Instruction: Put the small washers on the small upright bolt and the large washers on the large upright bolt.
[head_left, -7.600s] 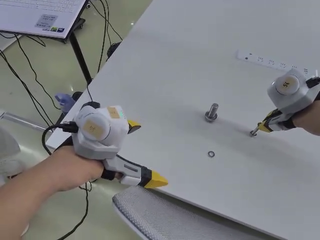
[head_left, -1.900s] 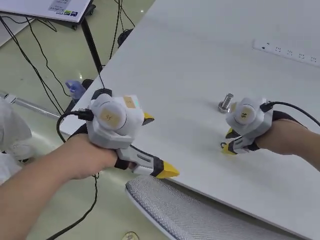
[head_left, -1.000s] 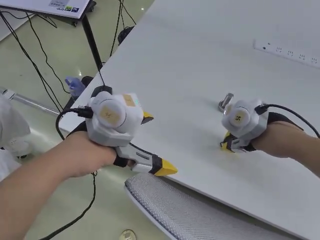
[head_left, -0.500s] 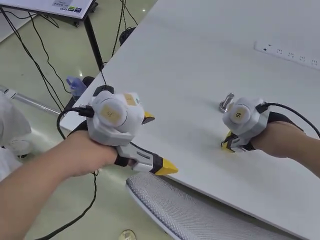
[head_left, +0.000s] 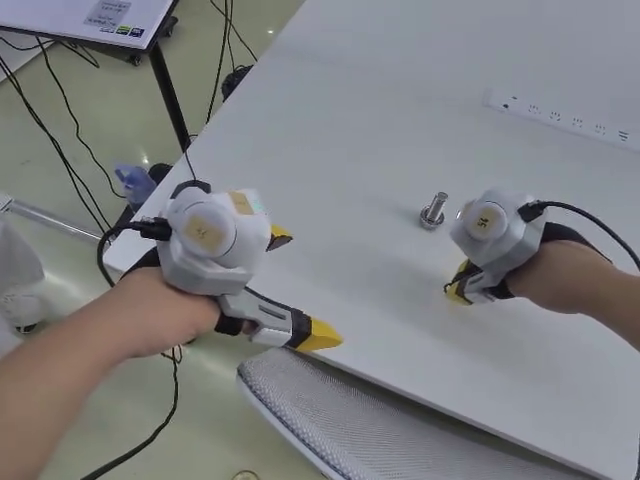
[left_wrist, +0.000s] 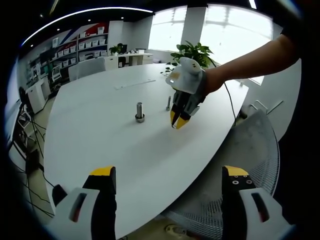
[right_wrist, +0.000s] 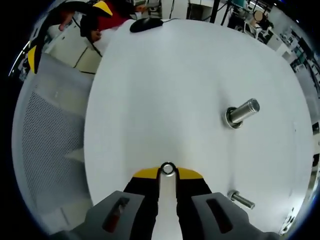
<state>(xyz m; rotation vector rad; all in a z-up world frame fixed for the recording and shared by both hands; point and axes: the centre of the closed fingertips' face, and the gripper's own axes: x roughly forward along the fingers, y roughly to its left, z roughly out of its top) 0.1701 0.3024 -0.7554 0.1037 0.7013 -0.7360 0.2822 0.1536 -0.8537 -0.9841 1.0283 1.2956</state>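
Small washer (right_wrist: 167, 169) picked up, right hand-held gripper (right_wrist: 168, 175) — clamped

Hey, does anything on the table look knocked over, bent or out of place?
Nothing stands out. The large bolt and the small bolt both stand upright on the table, and the right gripper pinches a washer cleanly at its tips.

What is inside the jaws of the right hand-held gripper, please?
A washer, pinched at the tips of the right hand-held gripper. Its upper edge shows against the white table; the jaws cover its lower part.
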